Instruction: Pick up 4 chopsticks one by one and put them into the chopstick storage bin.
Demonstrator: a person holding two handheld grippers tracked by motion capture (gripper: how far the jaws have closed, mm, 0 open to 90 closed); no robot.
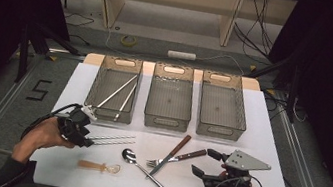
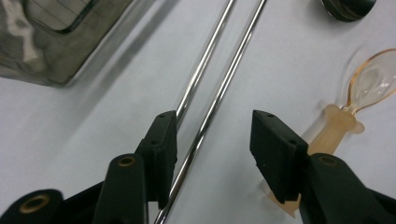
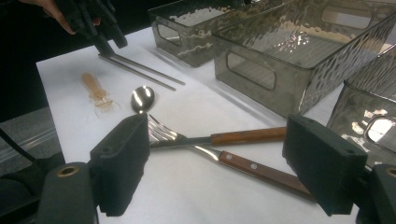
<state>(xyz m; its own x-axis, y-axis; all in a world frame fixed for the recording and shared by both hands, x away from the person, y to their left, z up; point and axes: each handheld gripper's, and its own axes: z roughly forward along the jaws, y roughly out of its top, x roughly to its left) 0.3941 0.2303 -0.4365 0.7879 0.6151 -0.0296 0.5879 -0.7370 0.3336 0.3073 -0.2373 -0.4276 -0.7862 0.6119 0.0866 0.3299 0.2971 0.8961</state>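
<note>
The left tongs point(image 1: 90, 141) sit low at the near left of the white surface point(image 1: 258, 138), their jaws partly apart over the near ends of a pair of metal chopsticks point(image 1: 114, 139) that lie side by side, pointing right toward the middle. In the left gripper view, one chopstick point(image 2: 219, 95) runs through the gap between the jaws, while the other point(image 2: 203, 60) passes just at the inner edge of the left jaw; neither pad is pressing on the metal, so the left tongs are released and grasp nothing. Just beside the right jaw in that view lies a translucent amber plastic spoon point(image 2: 355, 102), flat on the surface. The right tongs point(image 1: 205, 162) rest at the near right, jaws spread wide and holding nothing; in the right gripper view they frame a wood-handled fork point(image 3: 219, 137) and a wood-handled knife point(image 3: 261, 170) that cross each other on the surface. A metal spoon point(image 1: 142, 166) lies between the chopsticks and the fork, its bowl toward the left. At the far side stand three clear bins in a row: the left bin point(image 1: 97, 87) already holds two more chopsticks point(image 1: 119, 93) leaning diagonally, next to the middle bin point(image 1: 166, 119) and the right bin point(image 1: 220, 127).
</note>
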